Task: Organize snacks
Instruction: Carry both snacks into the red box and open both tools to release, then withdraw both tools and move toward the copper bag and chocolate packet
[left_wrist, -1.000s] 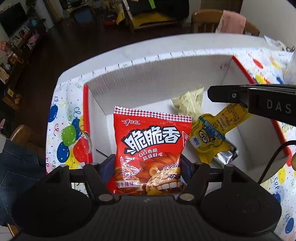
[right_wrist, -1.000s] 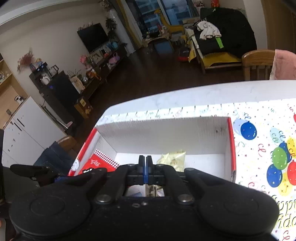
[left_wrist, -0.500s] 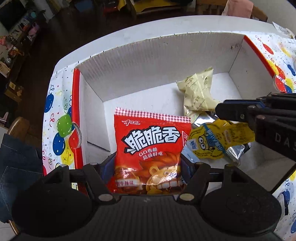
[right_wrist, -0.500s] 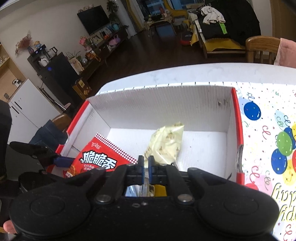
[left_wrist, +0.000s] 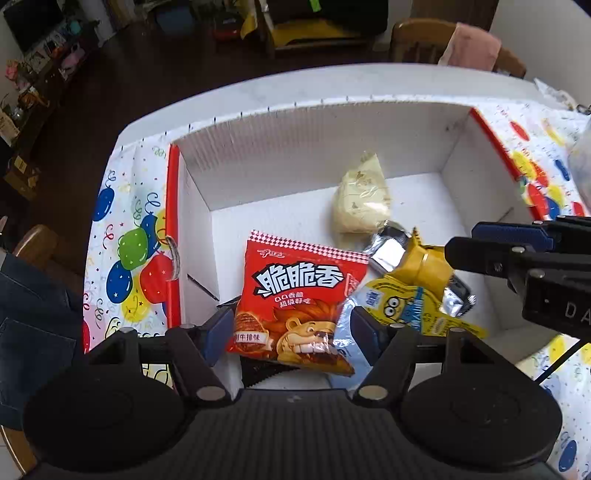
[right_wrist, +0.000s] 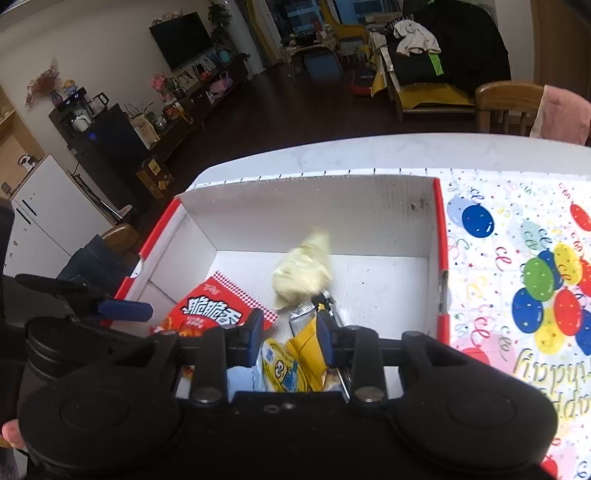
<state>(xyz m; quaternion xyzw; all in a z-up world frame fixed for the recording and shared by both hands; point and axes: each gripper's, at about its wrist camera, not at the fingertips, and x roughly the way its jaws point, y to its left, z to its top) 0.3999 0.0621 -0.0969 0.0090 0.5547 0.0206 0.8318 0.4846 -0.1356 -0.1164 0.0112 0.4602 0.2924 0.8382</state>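
Note:
A white cardboard box with red edges (left_wrist: 306, 140) (right_wrist: 332, 206) sits on the table. In it lie a red snack bag with a lion (left_wrist: 295, 299) (right_wrist: 210, 314), a yellow Minion packet (left_wrist: 410, 295) (right_wrist: 291, 365), a pale yellow packet (left_wrist: 362, 195) (right_wrist: 303, 269) and a silver wrapper (left_wrist: 388, 249). My left gripper (left_wrist: 291, 328) is open around the red bag, which rests in the box. My right gripper (right_wrist: 290, 336) is open just above the Minion packet and also shows at the right of the left wrist view (left_wrist: 509, 243).
A balloon-print tablecloth (right_wrist: 517, 280) (left_wrist: 125, 251) covers the white table (left_wrist: 295, 85). Wooden chairs (right_wrist: 509, 103) stand beyond the far edge. The box walls rise on all sides around the snacks.
Both grippers opened over the box. The red bag dropped from my left gripper into the box, and the Minion packet was let go by my right gripper.

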